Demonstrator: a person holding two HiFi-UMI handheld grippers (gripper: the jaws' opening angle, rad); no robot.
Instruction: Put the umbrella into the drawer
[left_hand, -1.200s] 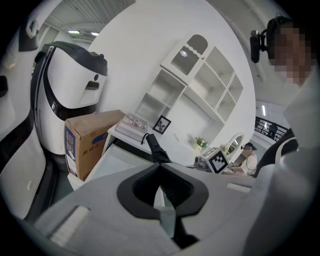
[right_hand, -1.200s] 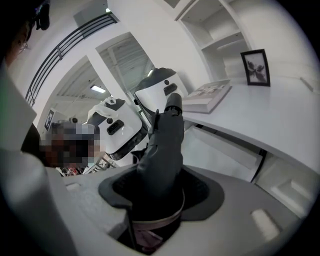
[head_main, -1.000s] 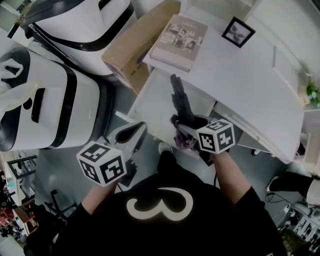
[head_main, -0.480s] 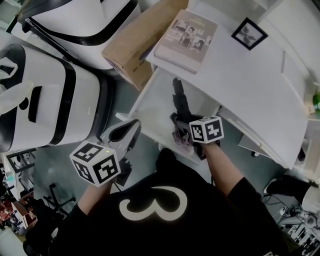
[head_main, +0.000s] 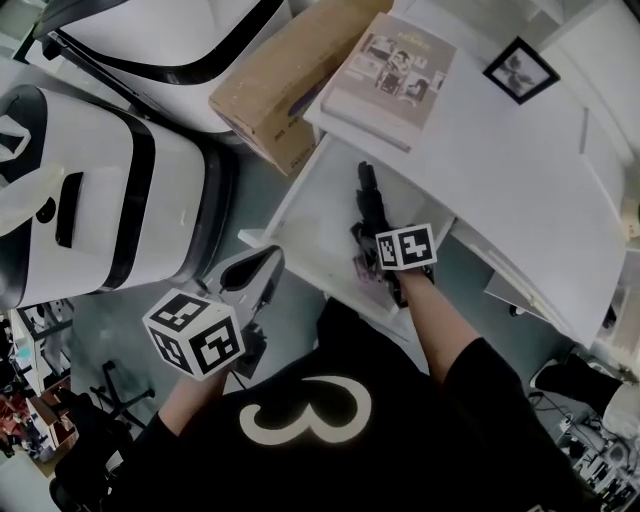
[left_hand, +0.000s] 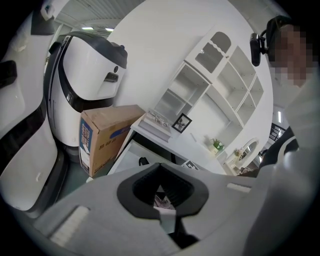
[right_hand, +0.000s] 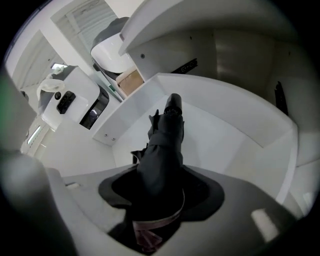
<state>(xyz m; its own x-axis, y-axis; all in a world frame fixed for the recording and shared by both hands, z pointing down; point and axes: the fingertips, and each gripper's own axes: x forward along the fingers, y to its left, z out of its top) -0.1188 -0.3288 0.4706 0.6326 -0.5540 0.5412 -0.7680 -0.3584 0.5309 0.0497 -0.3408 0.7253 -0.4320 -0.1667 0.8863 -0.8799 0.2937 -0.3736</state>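
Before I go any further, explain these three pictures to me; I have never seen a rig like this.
There is no robot: a person holds a two-jaw gripper in each hand. The head view looks down from a camera on the person's head; the other two come from cameras riding on each gripper, looking along its jaws. The right gripper has its jaws shut on a folded black umbrella, which reaches into the open white drawer under the desk. The left gripper hangs apart, jaws together, holding nothing. On the desk are a book and a picture frame; a cardboard box stands beside it.
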